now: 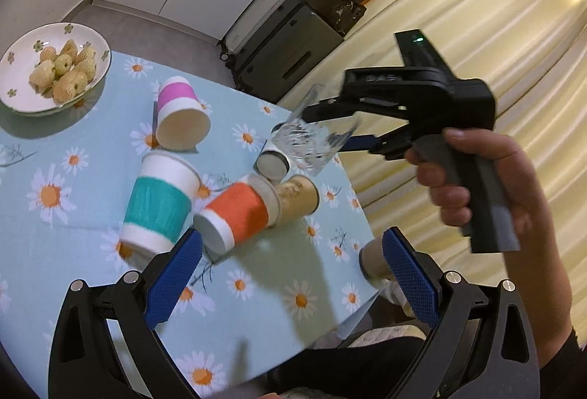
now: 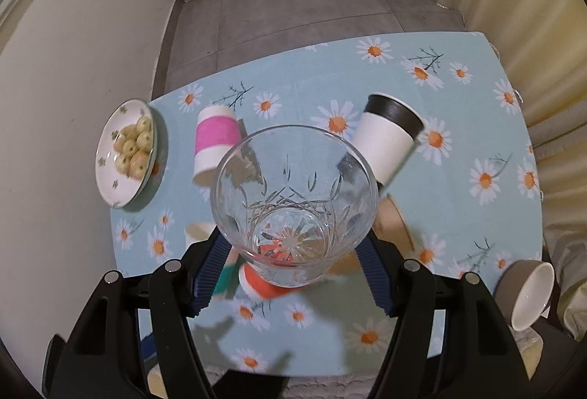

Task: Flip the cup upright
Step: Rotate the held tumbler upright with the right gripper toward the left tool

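While held over the table, seen from left to right:

Plate [image 2: 110,175]: at left edge of flowered table [image 2: 330,76], loaded with pale strawberries [image 2: 134,151].
Pink cup [image 2: 214,146]: on its side, near plate.
Teal cup [image 1: 157,204]: mouth down, beside orange cup [image 1: 234,215] lying on its side.
Left claw [image 1: 290,274]: wide open, holding nothing, above near table edge.
Glass [image 2: 293,201]: lifted clear of table, tilted, above lying cups.
Right claw [image 2: 293,263]: clamped on glass base, blue pads [image 2: 211,270] pressing both sides.
Black-and-white cup [image 2: 389,138]: on its side, right of glass.
Brown cup [image 1: 297,197]: on its side, touching orange cup.
Bowl [image 2: 528,292]: tipped, at right table edge.
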Tool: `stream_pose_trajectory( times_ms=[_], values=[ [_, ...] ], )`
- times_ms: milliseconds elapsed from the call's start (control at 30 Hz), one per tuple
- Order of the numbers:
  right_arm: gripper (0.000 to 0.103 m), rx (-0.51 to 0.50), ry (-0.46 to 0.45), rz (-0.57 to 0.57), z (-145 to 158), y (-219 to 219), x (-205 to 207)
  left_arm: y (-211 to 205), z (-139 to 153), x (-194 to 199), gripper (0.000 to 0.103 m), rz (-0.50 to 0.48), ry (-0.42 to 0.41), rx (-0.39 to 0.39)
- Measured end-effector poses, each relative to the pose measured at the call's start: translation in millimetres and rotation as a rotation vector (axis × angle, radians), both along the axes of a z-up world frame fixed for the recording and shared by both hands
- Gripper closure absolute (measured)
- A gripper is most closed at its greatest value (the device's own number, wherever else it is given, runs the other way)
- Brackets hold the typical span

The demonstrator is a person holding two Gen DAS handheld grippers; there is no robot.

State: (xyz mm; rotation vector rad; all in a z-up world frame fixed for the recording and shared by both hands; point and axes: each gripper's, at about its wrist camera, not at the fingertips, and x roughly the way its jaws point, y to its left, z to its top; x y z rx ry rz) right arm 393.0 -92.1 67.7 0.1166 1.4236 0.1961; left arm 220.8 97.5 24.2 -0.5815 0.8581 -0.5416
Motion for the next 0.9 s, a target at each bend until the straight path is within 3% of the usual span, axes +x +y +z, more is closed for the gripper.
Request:
stream_pose_trajectory(
  times_ms=[200,367,900],
  values=[
    [0.036,0.007,0.029,0.05,1,-6,-35,-9,-12,-23,0.008,-0.022,0.006,0.026],
    [0.036,0.001,0.047,0.098,-3,-7,-64,-23,-20,-40,0.008,-0.051,0.003,0.098],
    [0.036,0.016,0.217,0.22,-63,-1,-131,-53,-42,-77,0.008,-0.088,0.012,0.315]
  ],
)
